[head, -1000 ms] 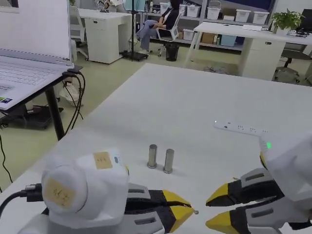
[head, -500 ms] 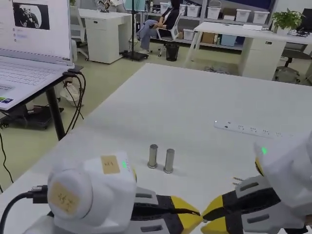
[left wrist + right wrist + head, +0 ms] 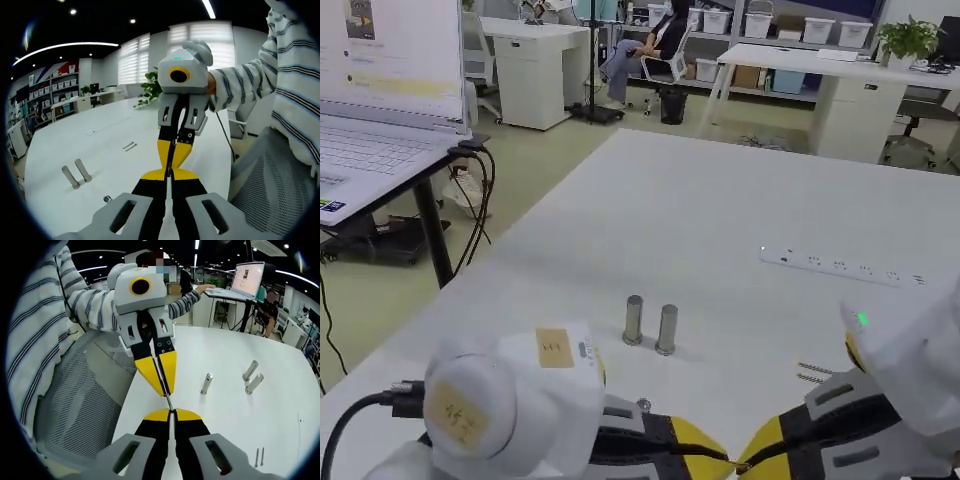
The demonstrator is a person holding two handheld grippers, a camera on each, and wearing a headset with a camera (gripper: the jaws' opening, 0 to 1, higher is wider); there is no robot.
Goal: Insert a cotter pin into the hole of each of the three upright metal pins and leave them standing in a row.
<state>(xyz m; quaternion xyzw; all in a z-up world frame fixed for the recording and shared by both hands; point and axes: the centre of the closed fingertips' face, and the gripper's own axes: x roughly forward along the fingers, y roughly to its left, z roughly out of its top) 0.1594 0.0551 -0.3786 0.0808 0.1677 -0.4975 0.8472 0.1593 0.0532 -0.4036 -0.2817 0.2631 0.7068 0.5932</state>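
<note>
Two upright metal pins (image 3: 633, 320) (image 3: 666, 330) stand side by side mid-table. The third pin (image 3: 643, 405) stands nearer, half hidden behind my left gripper (image 3: 724, 460); it shows whole in the right gripper view (image 3: 206, 383). Both grippers meet tip to tip at the table's near edge. The left gripper (image 3: 165, 391) is shut on a thin cotter pin (image 3: 168, 401). The right gripper (image 3: 171, 413) is shut on that pin's other end. Two spare cotter pins (image 3: 812, 372) lie flat to the right.
A white power strip (image 3: 835, 268) lies at the table's far right. A laptop (image 3: 360, 150) sits on a stand to the left, with cables hanging. A mesh chair (image 3: 85, 390) is behind the near edge. A person sits among desks in the background.
My right gripper has gone from open to shut and moved left until its tips meet the left gripper's tips. The standing pins have stayed put.
</note>
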